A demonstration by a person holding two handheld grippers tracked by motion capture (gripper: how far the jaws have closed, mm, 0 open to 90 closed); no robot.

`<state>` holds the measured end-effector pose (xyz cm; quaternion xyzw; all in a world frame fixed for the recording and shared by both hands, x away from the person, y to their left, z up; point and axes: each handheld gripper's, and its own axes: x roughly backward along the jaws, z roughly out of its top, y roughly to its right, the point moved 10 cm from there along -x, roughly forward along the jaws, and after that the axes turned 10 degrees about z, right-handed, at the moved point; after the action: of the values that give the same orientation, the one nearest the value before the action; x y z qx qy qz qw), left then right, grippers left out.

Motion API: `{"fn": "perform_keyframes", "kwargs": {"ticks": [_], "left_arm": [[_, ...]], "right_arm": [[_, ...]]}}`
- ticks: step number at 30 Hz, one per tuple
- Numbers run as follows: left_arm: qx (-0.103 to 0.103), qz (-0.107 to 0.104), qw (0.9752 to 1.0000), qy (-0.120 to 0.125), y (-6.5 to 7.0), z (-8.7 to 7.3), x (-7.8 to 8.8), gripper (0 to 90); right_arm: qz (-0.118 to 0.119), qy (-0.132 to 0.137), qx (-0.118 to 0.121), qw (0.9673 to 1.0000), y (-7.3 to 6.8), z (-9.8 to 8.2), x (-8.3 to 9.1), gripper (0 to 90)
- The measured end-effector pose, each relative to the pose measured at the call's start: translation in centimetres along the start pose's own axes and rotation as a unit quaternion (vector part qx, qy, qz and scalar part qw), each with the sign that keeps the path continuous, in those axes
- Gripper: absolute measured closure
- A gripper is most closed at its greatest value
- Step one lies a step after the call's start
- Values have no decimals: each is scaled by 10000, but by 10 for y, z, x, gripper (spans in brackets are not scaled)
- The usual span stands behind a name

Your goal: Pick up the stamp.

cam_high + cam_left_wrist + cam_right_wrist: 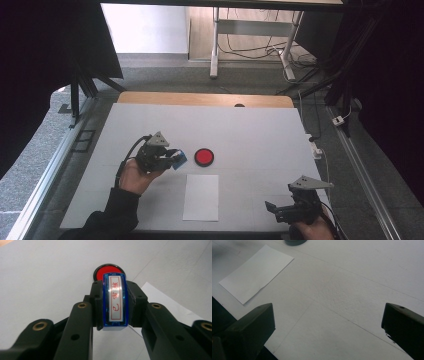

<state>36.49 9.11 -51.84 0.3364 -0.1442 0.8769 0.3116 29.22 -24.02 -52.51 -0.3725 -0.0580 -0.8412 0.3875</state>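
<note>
The left claw [115, 305] grips a blue stamp [115, 302] labelled 已审核 in red, above a red ink pad [106, 269]. The right claw [328, 325] gapes, holding nothing, over the table [352, 290].

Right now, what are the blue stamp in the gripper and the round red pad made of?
The blue rectangular stamp looks like glossy clear plastic: light glints off its face. The round red ink pad has a black rim, probably plastic; its red middle looks matt, perhaps felt or sponge.

Grey carpet floor [165, 80], black curtains [45, 60], desk legs [216, 42] beyond.
</note>
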Motion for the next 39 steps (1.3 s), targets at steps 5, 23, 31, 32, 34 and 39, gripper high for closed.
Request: {"fn": "perform_keyframes", "kwargs": {"ticks": [5,23,31,32,34,39], "left_arm": [[-34,-204,9996,195,6,5,11,700],[18,-1041,9939,371,25,15,37,701],[-278,-1313,9885,691,37,22,48,700],[-309,-1321,9882,713,38,23,49,700],[-320,-1373,9871,762,41,25,52,700],[-325,-1546,9836,870,47,28,58,700]], "right_arm": [[-4,-1,0,10000,0,0,0,0],[-2,9,-9,10000,0,0,0,0],[13,27,-8,10000,0,0,0,0],[13,26,-5,10000,0,0,0,0],[15,26,-4,10000,0,0,0,0],[18,21,7,10000,0,0,0,0]]}}
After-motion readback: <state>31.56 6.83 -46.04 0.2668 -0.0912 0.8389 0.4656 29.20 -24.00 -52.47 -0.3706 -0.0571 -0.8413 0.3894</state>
